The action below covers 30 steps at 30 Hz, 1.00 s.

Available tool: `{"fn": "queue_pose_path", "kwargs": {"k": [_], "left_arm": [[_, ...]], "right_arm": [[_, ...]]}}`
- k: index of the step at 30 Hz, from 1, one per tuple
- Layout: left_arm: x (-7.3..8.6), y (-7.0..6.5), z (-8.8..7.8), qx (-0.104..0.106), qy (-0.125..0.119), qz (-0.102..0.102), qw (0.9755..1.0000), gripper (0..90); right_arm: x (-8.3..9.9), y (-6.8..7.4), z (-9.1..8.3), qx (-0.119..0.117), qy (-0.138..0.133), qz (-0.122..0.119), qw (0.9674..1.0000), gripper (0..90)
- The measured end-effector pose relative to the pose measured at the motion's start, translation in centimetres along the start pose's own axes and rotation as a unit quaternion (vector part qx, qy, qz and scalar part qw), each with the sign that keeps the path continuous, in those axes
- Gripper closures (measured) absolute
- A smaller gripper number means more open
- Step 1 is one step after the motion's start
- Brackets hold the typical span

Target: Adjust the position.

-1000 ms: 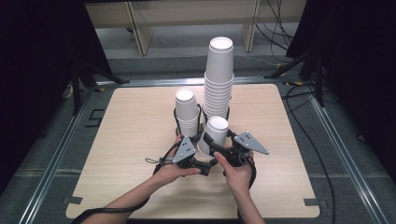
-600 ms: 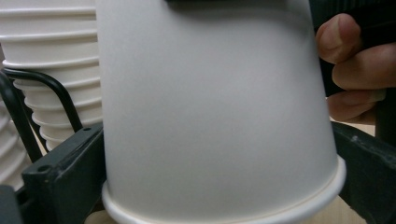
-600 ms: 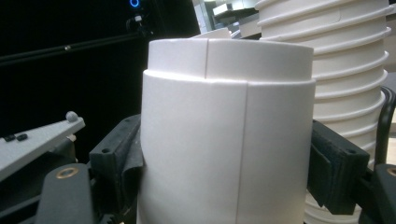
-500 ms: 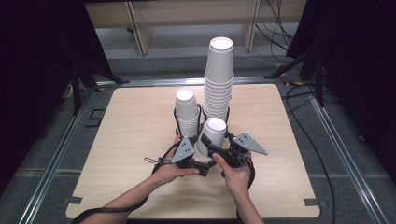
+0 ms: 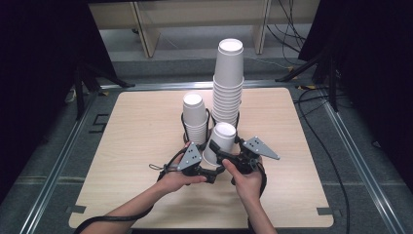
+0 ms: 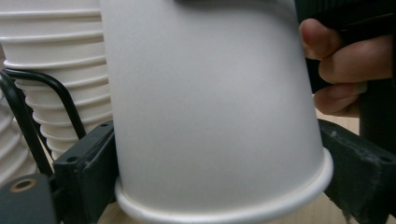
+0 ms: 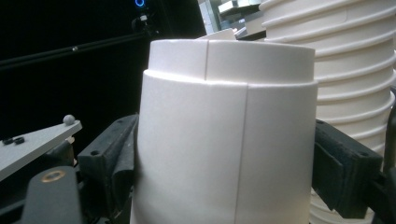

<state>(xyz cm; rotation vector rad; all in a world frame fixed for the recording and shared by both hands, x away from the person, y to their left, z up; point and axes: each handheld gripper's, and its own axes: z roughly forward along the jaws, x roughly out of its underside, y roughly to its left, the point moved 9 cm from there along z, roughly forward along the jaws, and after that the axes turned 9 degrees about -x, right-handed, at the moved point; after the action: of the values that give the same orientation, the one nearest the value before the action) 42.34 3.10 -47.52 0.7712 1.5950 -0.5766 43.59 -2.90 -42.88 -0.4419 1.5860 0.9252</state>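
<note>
Setting: wooden table (image 5: 146, 146) at frame centre in the high view, grey floor and black drapes around it, pale shelving along the top edge.
Stacks: tall stack (image 5: 229, 83) of upturned white cups just above centre; short stack (image 5: 195, 117) left of it, near but apart.
Cup: one upturned white cup (image 5: 220, 142) just below centre in the high view, tilted, in front of both stacks and between the two grippers.
Left gripper: left gripper (image 5: 207, 163) reaches in from lower left; its jaws have just been closing, and in the left gripper view they sit against the cup (image 6: 210, 112) on both sides near its rim, pinching it.
Right gripper: right gripper (image 5: 225, 155) comes from lower right; its jaws have just been opening, and in the right gripper view they flank the cup (image 7: 224, 149), the left one touching, the right with a thin gap.
Hands: a hand on each handle at bottom centre.
</note>
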Motion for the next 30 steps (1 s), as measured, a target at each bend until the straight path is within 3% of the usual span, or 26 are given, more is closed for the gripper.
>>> {"fn": "queue_pose_path", "kwargs": {"k": [1,4,5,6,7,13,17,21,22,25,28,30], "left_arm": [[0.0,0.0,-0.1,0.000,0.000,0.000,1.0000,9.9],[-0.1,0.1,-0.2,0.004,-0.004,0.003,1.0000,12.1],[-0.1,0.2,-0.3,0.004,0.000,0.007,1.0000,12.9],[-0.1,0.3,-0.4,0.002,-0.001,0.005,1.0000,13.4],[-0.2,0.4,-0.5,0.003,-0.002,0.013,0.9999,14.1],[-0.2,0.5,-0.7,0.004,-0.002,0.021,0.9998,15.0],[-0.3,0.9,-0.9,0.004,0.002,0.018,0.9998,15.8],[-0.5,1.4,-0.9,0.006,0.003,0.020,0.9998,16.8],[-0.5,1.5,-0.9,0.006,0.003,0.019,0.9998,16.8],[-0.6,1.7,-1.0,0.004,0.004,0.020,0.9998,16.8],[-0.8,1.9,-1.0,0.005,-0.003,0.018,0.9998,17.0],[-0.7,2.1,-1.2,0.003,0.010,0.021,0.9997,17.0]], "right_arm": [[0.0,0.2,0.0,-0.007,0.004,0.014,0.9999,17.3],[-0.1,-0.1,0.0,-0.006,0.003,0.004,1.0000,13.7],[-0.1,0.0,0.0,-0.010,0.005,0.015,0.9998,10.6],[-0.1,-0.1,0.0,-0.009,0.007,0.009,0.9999,8.9],[0.0,0.1,0.1,-0.017,0.009,0.023,0.9996,8.2],[0.1,0.1,0.1,-0.017,0.013,0.005,0.9998,5.7],[-0.1,0.3,-0.2,-0.022,0.013,0.013,0.9996,4.2],[-0.6,0.2,-0.7,-0.023,0.012,-0.002,0.9997,5.4],[-0.6,0.4,-0.7,-0.029,0.011,0.008,0.9995,5.2],[-1.0,0.5,-1.2,-0.034,0.012,0.004,0.9993,5.0],[-1.2,0.4,-2.0,-0.024,0.011,-0.002,0.9997,5.4],[-1.4,0.2,-2.5,-0.019,0.012,-0.008,0.9997,6.0]]}}
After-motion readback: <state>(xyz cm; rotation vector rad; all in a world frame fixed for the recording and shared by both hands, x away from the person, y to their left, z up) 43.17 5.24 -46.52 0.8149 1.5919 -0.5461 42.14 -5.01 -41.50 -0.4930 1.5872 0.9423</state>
